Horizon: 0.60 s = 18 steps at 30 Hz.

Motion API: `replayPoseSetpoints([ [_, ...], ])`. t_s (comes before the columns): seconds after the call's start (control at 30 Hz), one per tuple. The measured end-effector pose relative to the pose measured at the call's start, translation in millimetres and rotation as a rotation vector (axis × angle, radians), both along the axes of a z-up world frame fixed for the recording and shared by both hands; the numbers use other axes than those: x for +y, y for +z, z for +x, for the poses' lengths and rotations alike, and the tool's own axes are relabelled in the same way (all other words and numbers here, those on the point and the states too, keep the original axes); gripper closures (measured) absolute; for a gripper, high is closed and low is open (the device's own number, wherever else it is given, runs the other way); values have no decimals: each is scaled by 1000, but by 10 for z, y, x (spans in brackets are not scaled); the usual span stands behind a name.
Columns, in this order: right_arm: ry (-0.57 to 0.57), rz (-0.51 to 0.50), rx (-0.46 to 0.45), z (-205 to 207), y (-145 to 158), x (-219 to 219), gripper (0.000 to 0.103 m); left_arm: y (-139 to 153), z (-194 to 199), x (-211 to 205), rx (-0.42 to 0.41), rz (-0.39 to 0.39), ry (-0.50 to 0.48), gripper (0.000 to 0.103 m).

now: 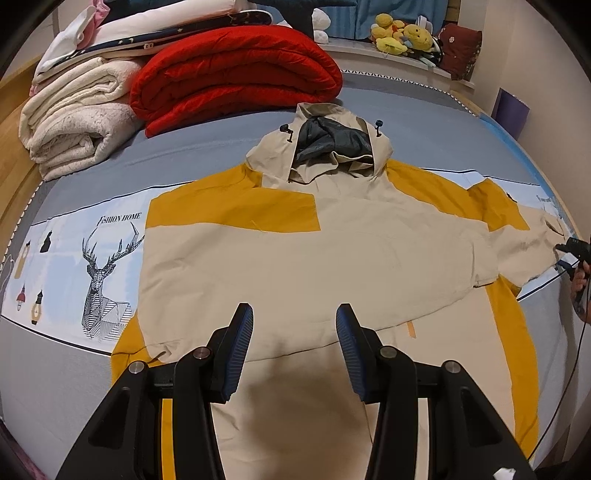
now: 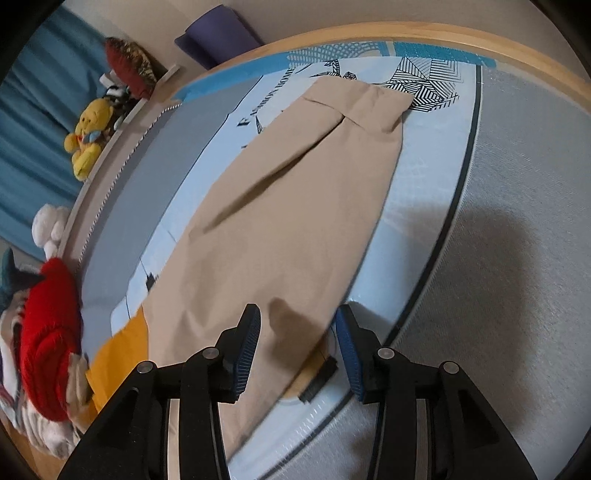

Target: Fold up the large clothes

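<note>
Grey bedsheet (image 1: 221, 147) with a pale blue printed band spreads under everything, well ahead of and beneath both pairs of fingers. On it lies the beige and mustard hooded jacket (image 1: 295, 258), spread flat with its hood at the far end from the left gripper (image 1: 294, 332); one sleeve is folded across the body just ahead of those fingers. The left gripper hovers over the jacket's lower body, jaws apart with nothing between them. The other sleeve (image 2: 295, 206) stretches away from the right gripper (image 2: 297, 332), whose jaws stand apart over the sleeve's near part, the cloth lying below them unpinched. Far beyond the left fingers, to their left, sit a folded red quilt (image 1: 236, 74) and a cream blanket (image 1: 74, 118). Yellow plush toys (image 1: 402, 35) sit on a ledge further off, to the right.
</note>
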State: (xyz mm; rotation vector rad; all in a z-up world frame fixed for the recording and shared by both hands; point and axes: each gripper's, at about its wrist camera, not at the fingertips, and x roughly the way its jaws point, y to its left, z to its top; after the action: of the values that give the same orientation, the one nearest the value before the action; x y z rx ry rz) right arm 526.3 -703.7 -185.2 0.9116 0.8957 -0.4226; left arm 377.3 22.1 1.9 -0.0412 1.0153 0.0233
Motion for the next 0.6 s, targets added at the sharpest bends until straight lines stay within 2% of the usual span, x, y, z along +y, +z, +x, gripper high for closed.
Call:
replayPoseSetpoints([
  [0.1,-55,38,-30,20,-27,-71,59,4,-3,21,-1,2,1,60],
  [0.2,-78,33,-35,58,-19,-80,59,12,-3,58,-3,-1,5,59],
  [0.27,-86,17,-31,111,9,-79,68,26,1,78,-6,-1,6,60],
  [0.3,-87,12,-34,135,27,-80,86,34,1,91,-7,-2,8,60],
  [0.33,-94,8,-44,144,58,-79,93,39,-1,103,-8,-4,10,60],
  [0.4,-97,-13,-60,153,139,-44,96,59,-6,130,-11,-8,12,60],
  [0.5,-84,-116,-80,192,427,130,99,108,-6,194,-21,-16,22,59],
  [0.6,1,-300,-121,309,950,579,100,186,-18,323,-37,-33,49,59],
])
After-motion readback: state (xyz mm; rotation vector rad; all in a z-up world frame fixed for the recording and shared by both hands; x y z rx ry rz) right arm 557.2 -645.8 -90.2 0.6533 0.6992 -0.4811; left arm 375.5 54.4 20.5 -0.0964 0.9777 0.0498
